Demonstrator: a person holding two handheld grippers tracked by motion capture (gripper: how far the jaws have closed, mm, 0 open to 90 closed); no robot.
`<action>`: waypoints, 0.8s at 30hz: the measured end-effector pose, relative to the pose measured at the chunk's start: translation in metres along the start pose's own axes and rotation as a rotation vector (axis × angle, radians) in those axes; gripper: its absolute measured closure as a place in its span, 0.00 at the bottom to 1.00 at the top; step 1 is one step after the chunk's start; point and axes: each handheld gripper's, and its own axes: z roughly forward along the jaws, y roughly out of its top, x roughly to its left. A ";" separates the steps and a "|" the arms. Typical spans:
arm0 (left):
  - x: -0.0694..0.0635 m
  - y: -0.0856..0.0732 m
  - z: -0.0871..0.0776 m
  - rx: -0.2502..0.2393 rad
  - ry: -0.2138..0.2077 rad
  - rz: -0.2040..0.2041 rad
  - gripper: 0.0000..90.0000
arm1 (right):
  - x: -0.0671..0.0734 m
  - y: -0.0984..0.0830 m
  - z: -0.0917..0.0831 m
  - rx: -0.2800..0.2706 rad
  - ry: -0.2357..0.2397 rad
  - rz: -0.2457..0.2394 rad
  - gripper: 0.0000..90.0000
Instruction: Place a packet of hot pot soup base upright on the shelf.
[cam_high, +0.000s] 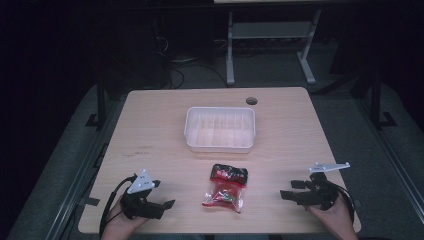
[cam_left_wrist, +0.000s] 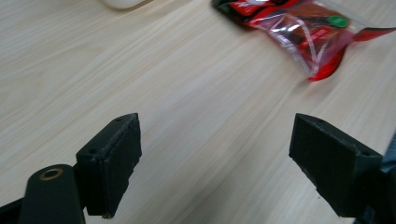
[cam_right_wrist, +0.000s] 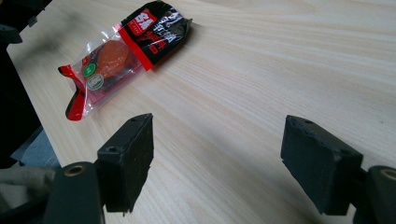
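High view shows your left gripper (cam_high: 162, 197) and right gripper (cam_high: 292, 189) near the table's (cam_high: 150, 130) front edge, jaws spread wide, holding nothing. Between them lies the snack packet (cam_high: 226, 187), untouched; beyond it sits the white tray (cam_high: 220, 145).

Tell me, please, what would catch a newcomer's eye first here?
The red and black snack bag lies at the table's near edge, midway between the two open tools, left and right. Behind it, at the middle, sits an empty white tray.
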 end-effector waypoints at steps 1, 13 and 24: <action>-0.002 0.002 0.001 0.001 -0.006 0.005 0.19 | 0.001 0.001 0.000 0.002 -0.001 0.003 0.27; -0.033 0.050 0.046 0.043 -0.125 0.154 0.38 | 0.011 0.019 0.015 0.018 -0.008 0.050 0.32; -0.045 0.080 0.096 0.147 -0.198 0.218 0.38 | 0.028 0.048 0.058 0.080 0.015 0.057 0.42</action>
